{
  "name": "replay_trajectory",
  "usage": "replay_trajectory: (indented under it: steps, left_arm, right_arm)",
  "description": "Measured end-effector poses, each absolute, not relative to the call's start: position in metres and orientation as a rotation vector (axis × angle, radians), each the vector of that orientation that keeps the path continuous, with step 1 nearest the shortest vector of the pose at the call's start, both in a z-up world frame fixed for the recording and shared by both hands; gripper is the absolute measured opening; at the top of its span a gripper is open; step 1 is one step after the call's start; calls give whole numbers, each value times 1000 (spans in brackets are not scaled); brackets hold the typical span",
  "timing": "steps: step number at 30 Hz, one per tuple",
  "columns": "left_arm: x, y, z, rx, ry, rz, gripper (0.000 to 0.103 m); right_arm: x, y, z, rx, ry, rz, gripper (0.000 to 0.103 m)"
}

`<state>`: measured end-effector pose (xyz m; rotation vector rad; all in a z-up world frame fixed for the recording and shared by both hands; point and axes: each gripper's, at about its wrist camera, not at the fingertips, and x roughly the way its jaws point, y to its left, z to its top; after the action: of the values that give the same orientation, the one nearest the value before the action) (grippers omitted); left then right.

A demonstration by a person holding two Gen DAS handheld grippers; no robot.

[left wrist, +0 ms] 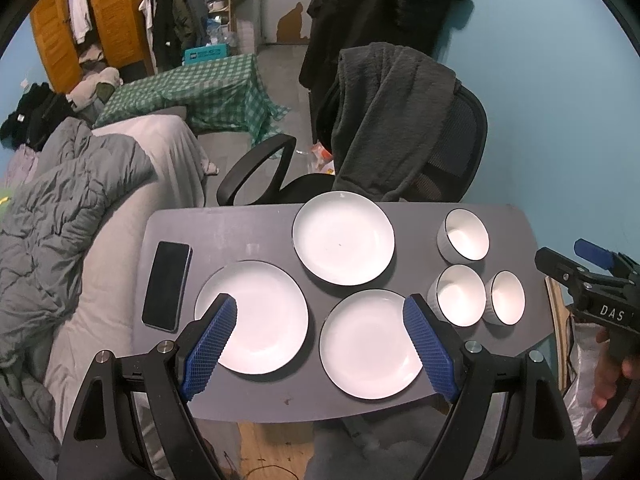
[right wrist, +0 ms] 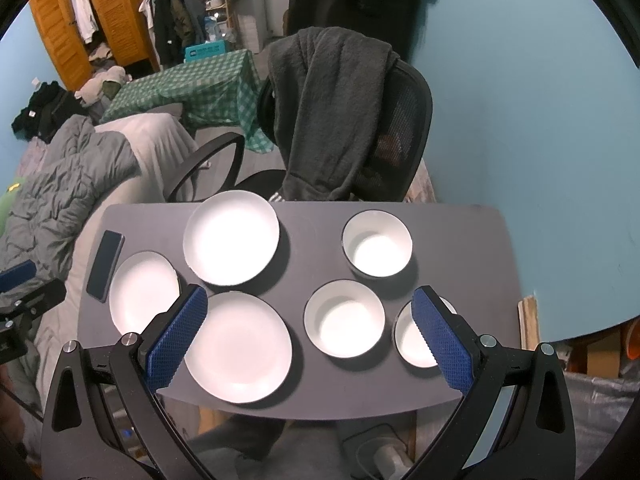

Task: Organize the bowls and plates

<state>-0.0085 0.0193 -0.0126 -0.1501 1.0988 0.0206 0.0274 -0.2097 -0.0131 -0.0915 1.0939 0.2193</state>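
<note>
1. Nearest the cameras, the left gripper (left wrist: 320, 344) and right gripper (right wrist: 312, 336) both hover over the grey table (left wrist: 240, 232), jaws spread wide and empty.
2. Three white plates lie apart on the table: near plate (left wrist: 370, 344), left plate (left wrist: 252, 316), far plate (left wrist: 343, 238).
3. Three white bowls stand on the table's right side: two near ones (right wrist: 344, 324) (right wrist: 416, 338) side by side, one farther (right wrist: 377, 243).
4. One black phone (left wrist: 167, 286) lies at the table's left edge.
5. Beyond the table, one office chair (left wrist: 452, 148) carries a dark garment.

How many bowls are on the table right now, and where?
3, all on the table's right side: the far bowl near the chair, the middle bowl beside the near plate, and the right bowl, partly behind a finger of the right gripper. None looks hidden.
</note>
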Motion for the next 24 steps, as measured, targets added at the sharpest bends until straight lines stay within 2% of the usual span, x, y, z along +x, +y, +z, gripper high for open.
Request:
replay_trajectory:
  steps: [17,24]
  left_arm:
    - [-16,23,-43,-31,1011,-110,86]
    - [-12,22,-76,-58,1069,-156,86]
  right_arm:
    - [21,-210,-54,-78,1147,295,101]
    - [11,-205,-82,-87,1183,319,101]
